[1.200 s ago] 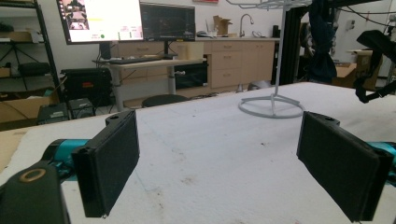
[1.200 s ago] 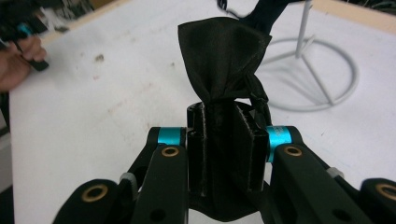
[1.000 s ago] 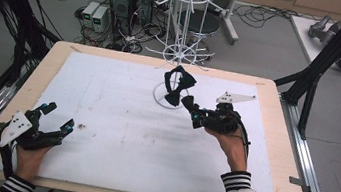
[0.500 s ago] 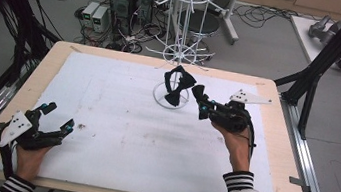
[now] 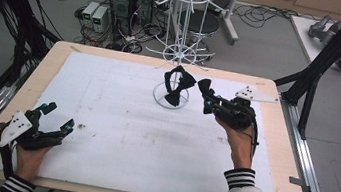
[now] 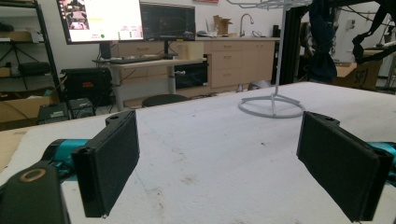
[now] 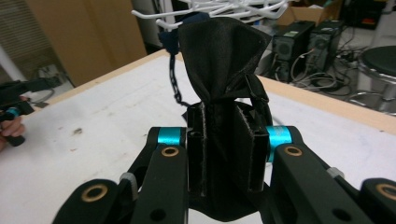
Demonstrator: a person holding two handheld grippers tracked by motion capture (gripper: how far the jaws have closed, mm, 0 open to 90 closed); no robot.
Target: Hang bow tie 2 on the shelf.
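- My right gripper [image 7: 226, 149] has its jaws clamped on a black fabric piece [image 7: 224, 60].
- The fabric's long axis stands upright, running straight up from the jaws.
- White wire rack [image 5: 179, 52] sits just ahead, to the jaws' left; its hooks are above the fabric top.
- Left gripper [image 5: 57, 118] is parked wide open, well apart across the counter [image 5: 117, 134].
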